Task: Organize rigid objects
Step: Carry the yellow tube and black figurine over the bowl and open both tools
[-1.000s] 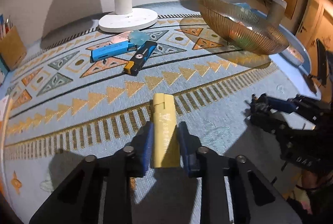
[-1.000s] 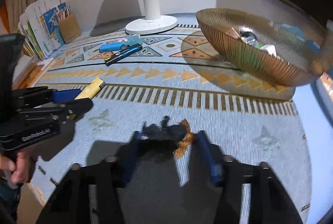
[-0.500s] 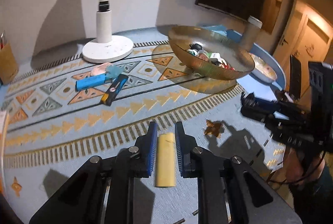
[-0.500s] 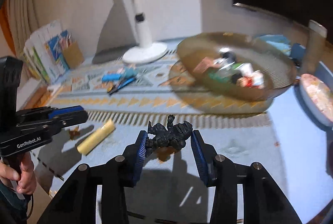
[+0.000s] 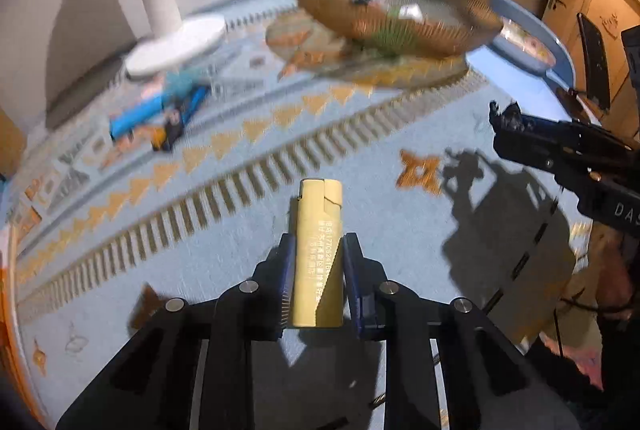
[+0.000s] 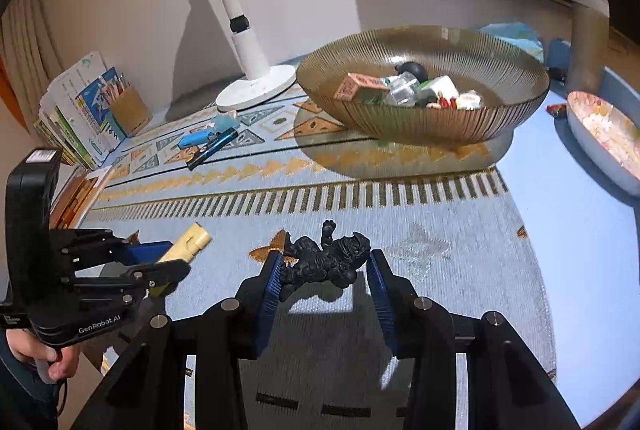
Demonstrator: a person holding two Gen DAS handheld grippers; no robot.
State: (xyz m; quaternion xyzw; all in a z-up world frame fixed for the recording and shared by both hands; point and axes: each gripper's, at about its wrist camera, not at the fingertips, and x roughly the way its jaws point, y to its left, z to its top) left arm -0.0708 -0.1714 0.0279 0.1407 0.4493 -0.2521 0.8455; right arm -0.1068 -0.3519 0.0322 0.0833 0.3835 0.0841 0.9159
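My left gripper (image 5: 318,262) is shut on a pale yellow lighter (image 5: 318,250) and holds it above the patterned mat; the lighter also shows in the right wrist view (image 6: 188,240). My right gripper (image 6: 324,270) is shut on a black figurine (image 6: 324,262), lifted above the mat; it shows at the right of the left wrist view (image 5: 506,116). A ribbed amber glass bowl (image 6: 400,122) with several small objects stands at the far right of the mat. A blue lighter (image 6: 194,139) and a black-and-blue one (image 6: 212,148) lie near the lamp base.
A white lamp base (image 6: 256,86) stands at the back. Books and a pencil holder (image 6: 128,110) are at the left edge. A small patterned dish (image 6: 604,138) and a tall cylinder (image 6: 586,38) stand at the far right on the blue table.
Both grippers have lifted their objects off the mat and moved forward toward the bowl. The left view has swung and blurred with the motion.
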